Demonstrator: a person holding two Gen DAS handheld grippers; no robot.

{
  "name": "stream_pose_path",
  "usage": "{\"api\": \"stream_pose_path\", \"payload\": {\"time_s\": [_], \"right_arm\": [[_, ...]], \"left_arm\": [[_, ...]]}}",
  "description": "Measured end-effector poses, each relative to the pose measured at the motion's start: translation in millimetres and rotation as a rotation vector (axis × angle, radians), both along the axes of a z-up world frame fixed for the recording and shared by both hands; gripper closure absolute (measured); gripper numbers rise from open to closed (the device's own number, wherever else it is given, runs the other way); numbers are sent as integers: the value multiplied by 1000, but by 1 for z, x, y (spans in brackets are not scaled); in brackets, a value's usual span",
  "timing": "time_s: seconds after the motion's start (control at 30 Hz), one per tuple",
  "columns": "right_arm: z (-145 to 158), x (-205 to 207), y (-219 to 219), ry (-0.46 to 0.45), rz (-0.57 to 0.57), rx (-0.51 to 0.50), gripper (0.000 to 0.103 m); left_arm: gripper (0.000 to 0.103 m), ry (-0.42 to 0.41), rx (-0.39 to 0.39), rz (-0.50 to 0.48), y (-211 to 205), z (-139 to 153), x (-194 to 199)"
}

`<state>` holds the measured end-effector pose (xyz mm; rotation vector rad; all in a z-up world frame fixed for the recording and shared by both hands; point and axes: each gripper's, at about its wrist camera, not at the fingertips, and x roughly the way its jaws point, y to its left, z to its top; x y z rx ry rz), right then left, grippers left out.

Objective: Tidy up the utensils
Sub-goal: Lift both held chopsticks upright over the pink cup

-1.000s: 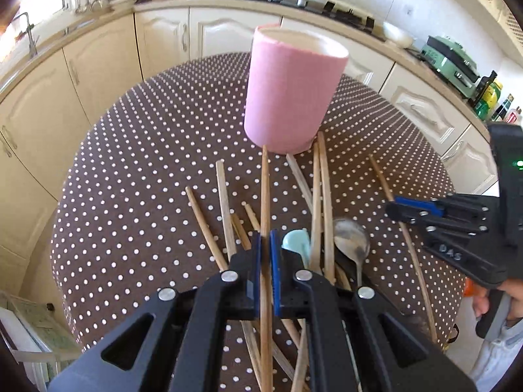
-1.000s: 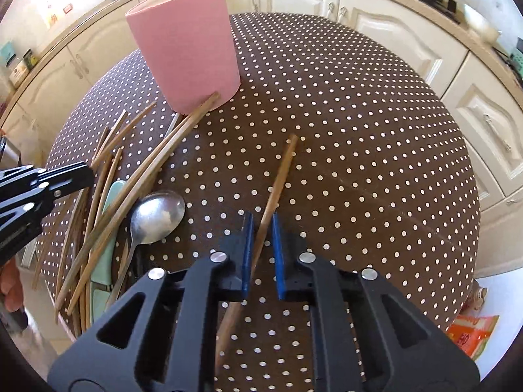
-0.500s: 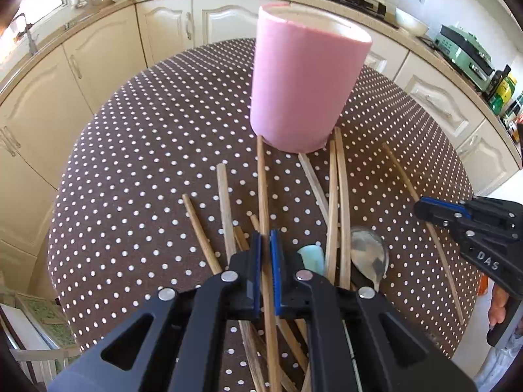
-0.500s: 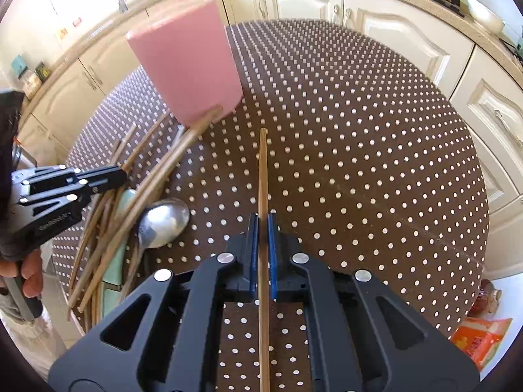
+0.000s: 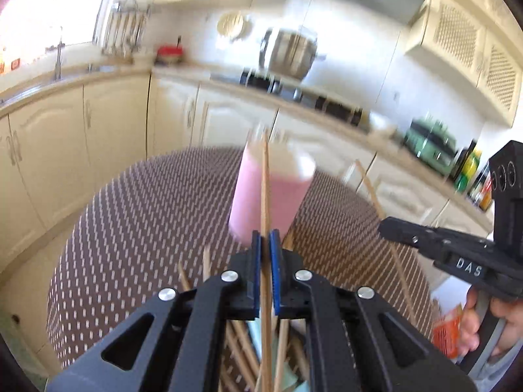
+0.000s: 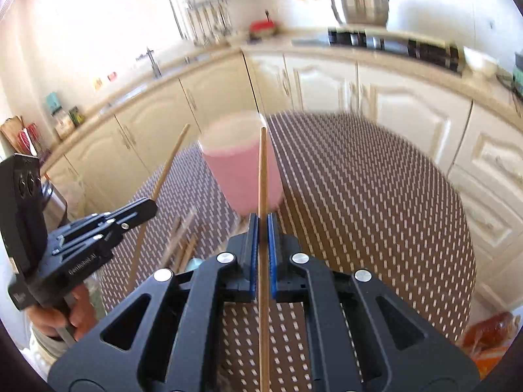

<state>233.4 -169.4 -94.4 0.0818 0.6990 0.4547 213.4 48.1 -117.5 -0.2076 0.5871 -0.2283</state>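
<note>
My left gripper point(image 5: 265, 240) is shut on a wooden chopstick point(image 5: 264, 183) that points up and away, lifted off the table. My right gripper point(image 6: 262, 225) is shut on another wooden chopstick point(image 6: 262, 176), also raised. A pink cylindrical holder point(image 5: 271, 196) stands upright on the dotted table beyond both grippers; it also shows in the right wrist view point(image 6: 243, 166). Several more chopsticks point(image 5: 242, 343) and a pale green utensil lie on the table under my left gripper. The right gripper shows at the right of the left wrist view point(image 5: 385, 227). Both views are motion-blurred.
The round table has a brown cloth with white dots point(image 6: 376, 202). Cream kitchen cabinets point(image 5: 108, 137) and a counter with a stove and a steel pot point(image 6: 362, 0) curve behind it. An orange packet point(image 6: 490, 330) lies low at the right.
Both grippers have lifted their chopsticks off the table and tilted up, so the kitchen wall is now in view. The pink holder stays in place.
</note>
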Motion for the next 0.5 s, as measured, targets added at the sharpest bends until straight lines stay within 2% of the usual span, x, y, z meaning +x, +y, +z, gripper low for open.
{"api": "stream_pose_path", "payload": {"time_s": [0.13,0.27,0.37,0.5], "right_arm": [[31,9,19,-114,1,54,97],[54,22,34,-228,-9,101,97],[68,39,40,-300,-28,146,97],[81,58,46,-385,-70,208,97]], "left_arm": [[97,-124,-56,-12,-10,34,17],[97,-239,-57,-22,-24,63,35],[97,-349,-69,-15,-30,76,49],[97,-442,-103,26,-32,85,70]]}}
